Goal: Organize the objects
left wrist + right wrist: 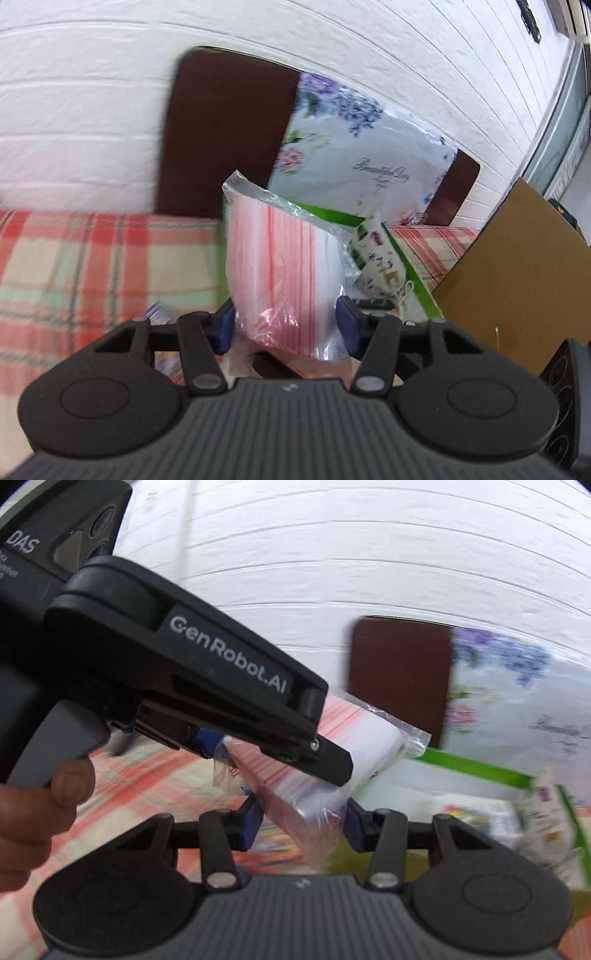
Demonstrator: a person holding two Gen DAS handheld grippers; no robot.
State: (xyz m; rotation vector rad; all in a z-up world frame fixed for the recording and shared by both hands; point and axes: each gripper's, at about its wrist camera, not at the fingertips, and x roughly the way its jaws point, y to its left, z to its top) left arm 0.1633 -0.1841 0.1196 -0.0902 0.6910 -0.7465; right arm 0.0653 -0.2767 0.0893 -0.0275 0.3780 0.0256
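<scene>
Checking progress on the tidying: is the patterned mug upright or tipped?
Tipped. The patterned mug leans on its side inside the green box, handle low.

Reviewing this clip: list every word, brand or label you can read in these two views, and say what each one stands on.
"GenRobot.AI": side of the left gripper.
"DAS": black device body at top left; the small print beneath is too blurred.
Cursive line on the floral pillow: looks like "Beautiful Day", not certain.
Patterned carton: print unreadable.

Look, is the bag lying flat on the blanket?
No, the bag is held up between the left gripper pads, above the blanket.
</scene>
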